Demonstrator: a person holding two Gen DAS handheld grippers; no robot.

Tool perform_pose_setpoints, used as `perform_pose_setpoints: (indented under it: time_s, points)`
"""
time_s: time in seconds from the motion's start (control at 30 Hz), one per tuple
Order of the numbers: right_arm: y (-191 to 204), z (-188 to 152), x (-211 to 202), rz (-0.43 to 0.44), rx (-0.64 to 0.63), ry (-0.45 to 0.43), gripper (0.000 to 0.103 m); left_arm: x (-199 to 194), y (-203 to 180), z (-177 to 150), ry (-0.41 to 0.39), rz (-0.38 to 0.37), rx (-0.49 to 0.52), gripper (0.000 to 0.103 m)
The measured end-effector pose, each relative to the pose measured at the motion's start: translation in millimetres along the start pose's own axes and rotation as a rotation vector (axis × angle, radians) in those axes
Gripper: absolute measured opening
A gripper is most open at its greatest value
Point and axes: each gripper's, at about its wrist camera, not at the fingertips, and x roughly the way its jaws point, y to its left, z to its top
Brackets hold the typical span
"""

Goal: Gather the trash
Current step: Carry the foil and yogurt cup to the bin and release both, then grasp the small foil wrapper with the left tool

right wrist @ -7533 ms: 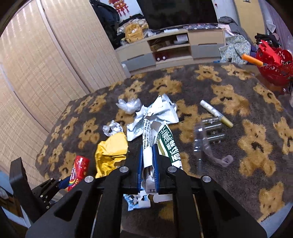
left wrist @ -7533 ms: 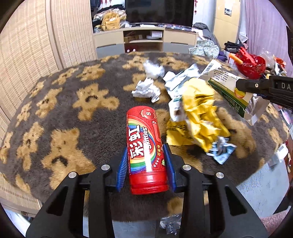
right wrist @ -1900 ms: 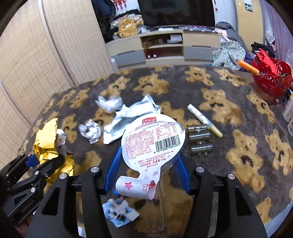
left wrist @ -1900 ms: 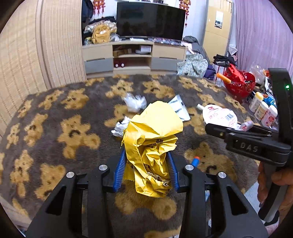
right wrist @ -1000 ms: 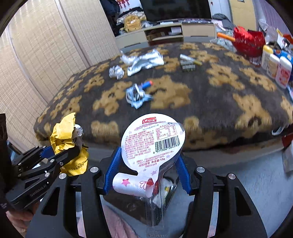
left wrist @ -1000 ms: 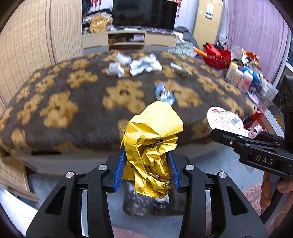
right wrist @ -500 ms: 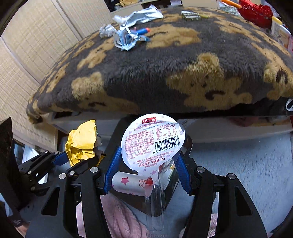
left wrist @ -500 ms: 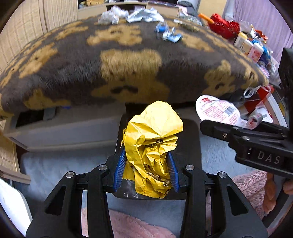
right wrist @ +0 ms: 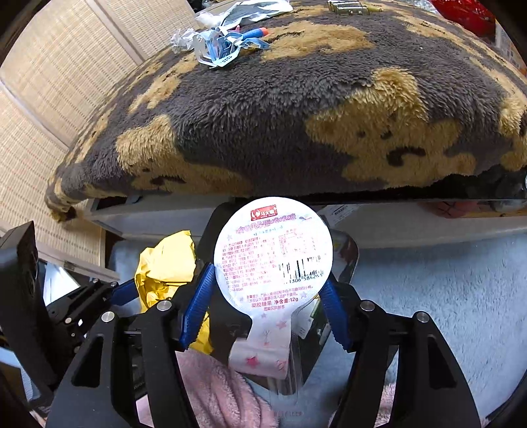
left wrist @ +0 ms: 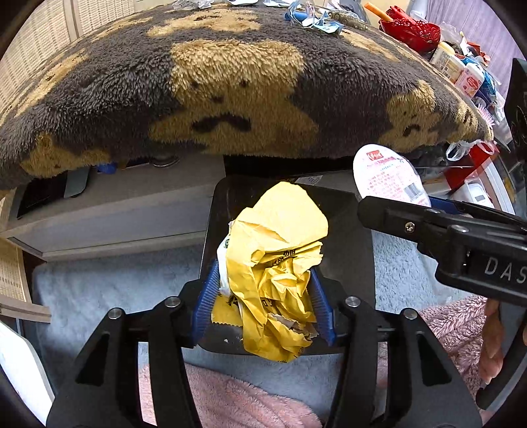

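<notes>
1. Right past both sets of tongs, the fuzzy bear-print blanket point(left wrist: 230, 82) hung over the table edge and filled the upper half of both views. Still sitting on top of it, well beyond the tips, were a crumpled blue-and-white wrapper point(right wrist: 220, 46) and some silvery foil scraps point(right wrist: 253, 8).
2. Off to the right of the left tongs, a red basket point(left wrist: 411, 31) and a few small bottles point(left wrist: 461, 72) crowded the far corner.
3. Below the tips was the dark bin point(left wrist: 349, 237), on a pale blue rug point(right wrist: 444, 289), with a pink fluffy rug point(left wrist: 230, 401) nearer.
4. The left gripper point(left wrist: 263, 303) was clamped on the crumpled yellow wrapper point(left wrist: 276, 263), held right over the bin's opening.
5. The right gripper point(right wrist: 268, 312) was squeezing a clear candy blister pack point(right wrist: 273, 256), round label up, also above the bin, just beside the yellow wrapper.
</notes>
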Motion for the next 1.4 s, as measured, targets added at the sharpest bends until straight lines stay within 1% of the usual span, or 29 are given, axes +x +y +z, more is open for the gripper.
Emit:
perform_pose_setpoints:
  time_s: [0.17,0.27,0.33,0.4,0.6,0.73,0.83,0.93,1.03,1.23,1.3,1.4]
  points:
    - [0,1,0,0.002,0.007,-0.004,0.073,-1,0,-1,0.003,0.009,-0.001,0.058]
    - [-4,2,-3,0.001,0.018,-0.01,0.074,-5,6,-5,-0.001,0.013,0.0,0.065]
    - [-7,2,-5,0.002,0.027,-0.016,0.074,-8,7,-7,-0.007,0.019,0.001,0.072]
    - [-9,4,-8,0.004,0.034,-0.026,0.074,-11,6,-10,-0.011,0.021,0.002,0.075]
    - [-14,8,-17,0.008,0.056,-0.057,0.074,-18,11,-8,-0.025,0.028,-0.008,0.078]
    - [-17,15,-31,0.012,0.065,-0.095,0.074,-33,18,-1,-0.052,0.027,-0.018,0.079]
    - [-16,26,-48,0.006,0.065,-0.14,0.075,-45,17,13,-0.088,0.023,-0.016,0.08]
    - [-18,41,-63,-0.004,0.061,-0.177,0.074,-51,6,32,-0.124,0.021,0.002,0.08]
    - [-21,66,-76,-0.04,0.052,-0.208,0.074,-60,0,56,-0.16,0.016,0.021,0.08]
    - [-23,116,-88,-0.076,0.028,-0.256,0.074,-61,-14,101,-0.215,0.007,0.046,0.078]
    - [-24,128,-87,-0.08,0.031,-0.262,0.074,-60,-15,115,-0.227,0.004,0.044,0.074]
    - [-26,146,-83,-0.078,0.041,-0.263,0.074,-58,-14,137,-0.239,-0.007,0.035,0.065]
